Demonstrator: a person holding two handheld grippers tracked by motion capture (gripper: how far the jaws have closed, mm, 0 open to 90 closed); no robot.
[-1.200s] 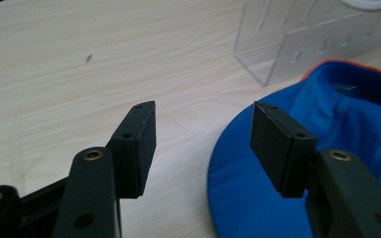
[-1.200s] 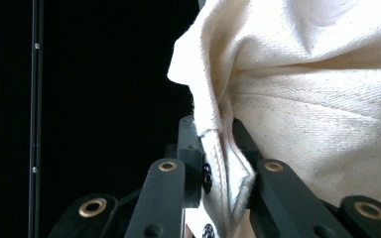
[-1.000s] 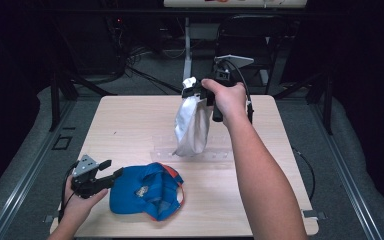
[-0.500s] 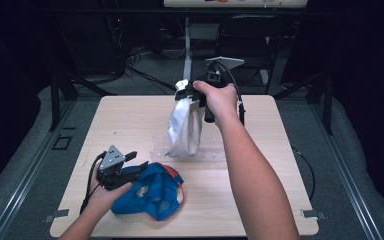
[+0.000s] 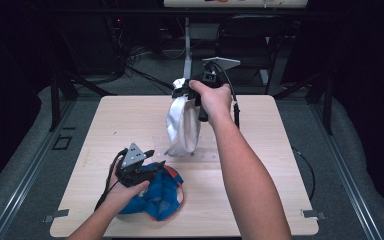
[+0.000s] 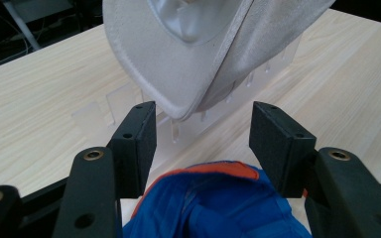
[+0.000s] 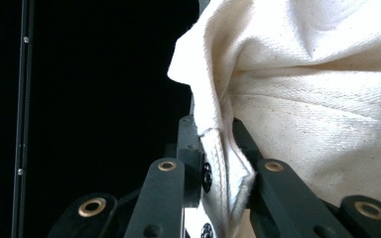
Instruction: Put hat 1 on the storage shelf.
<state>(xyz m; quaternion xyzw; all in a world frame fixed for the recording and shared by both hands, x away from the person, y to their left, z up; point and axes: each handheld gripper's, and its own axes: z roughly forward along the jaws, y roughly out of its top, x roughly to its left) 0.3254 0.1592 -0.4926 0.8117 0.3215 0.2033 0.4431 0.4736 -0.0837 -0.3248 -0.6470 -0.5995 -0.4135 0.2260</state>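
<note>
Above the table (image 5: 105,115), your right hand-held gripper (image 5: 187,90) pinches the white cap (image 5: 182,125); keep squeezing. Your left hand-held gripper (image 5: 152,162), jaws wide and empty, should grab the blue cap (image 5: 160,197).

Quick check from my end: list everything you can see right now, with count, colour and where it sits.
White cap: one, cream-white, hanging above mid-table from the right gripper, brim lowest.
Blue cap: one, blue with orange trim, lying on the table's near left part, under the left gripper.
Clear rack: one, transparent, lying on the table below the white cap.
Table: one, light wood, centre of the high view.
Chair: one, dark, beyond the table's far edge.
Left gripper: one, black, jaws open above the blue cap.
Right gripper: one, black, jaws closed on the white cap's edge, raised over the table's far side.
</note>
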